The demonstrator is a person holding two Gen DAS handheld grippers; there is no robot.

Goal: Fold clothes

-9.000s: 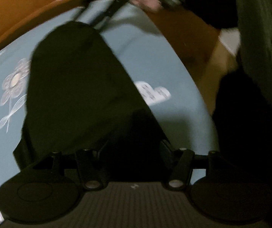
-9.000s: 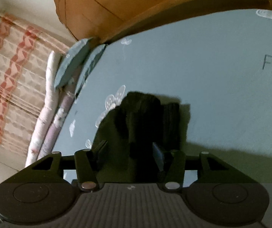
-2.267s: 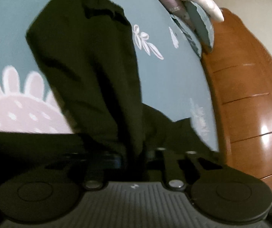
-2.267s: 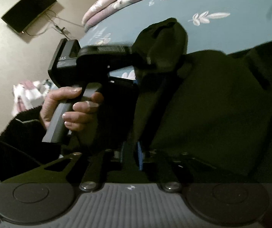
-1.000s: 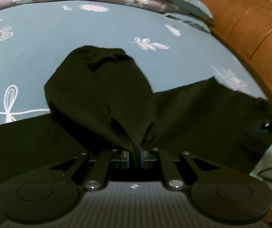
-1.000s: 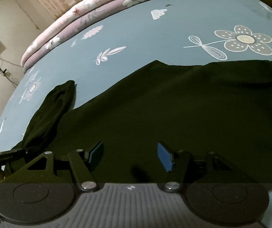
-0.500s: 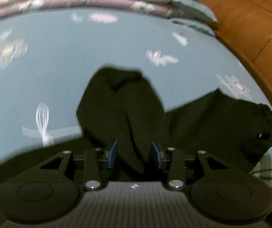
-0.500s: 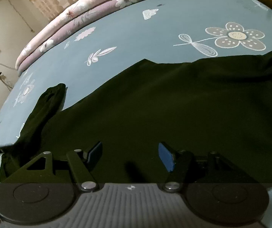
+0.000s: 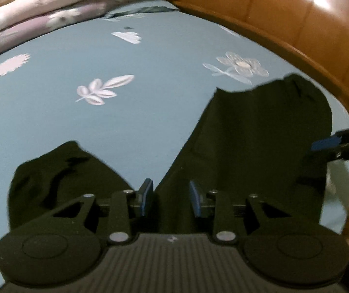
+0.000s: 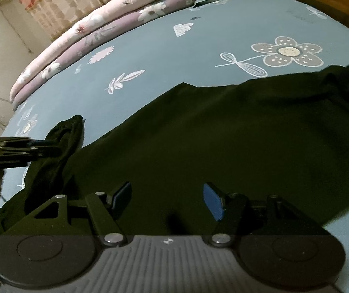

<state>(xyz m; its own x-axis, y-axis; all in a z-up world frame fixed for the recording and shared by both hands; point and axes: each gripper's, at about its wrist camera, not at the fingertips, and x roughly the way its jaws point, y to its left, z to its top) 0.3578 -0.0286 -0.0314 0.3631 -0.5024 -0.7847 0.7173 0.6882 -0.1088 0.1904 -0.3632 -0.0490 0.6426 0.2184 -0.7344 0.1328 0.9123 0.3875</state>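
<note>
Blue flowered bedsheet point(image 10: 150, 48): dark garment point(image 10: 223, 134) spread on it; rolled quilts point(image 10: 96, 24) beyond; wooden headboard point(image 9: 296, 24) alongside. Left gripper point(image 9: 171, 195) and right gripper point(image 10: 167, 199) both parted, empty, the left's jaws just closing somewhat.

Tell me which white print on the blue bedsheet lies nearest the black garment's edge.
The big grey-petalled flower print on the blue bedsheet: its stem nearly meets the black garment. The leaf sprig and others lie farther off.

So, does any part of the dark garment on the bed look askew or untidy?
Yes. The dark garment lies mostly flat on the blue sheet, but its sleeve on the left side is bunched and twisted, not laid straight. Nothing looks damaged or spilled.
</note>
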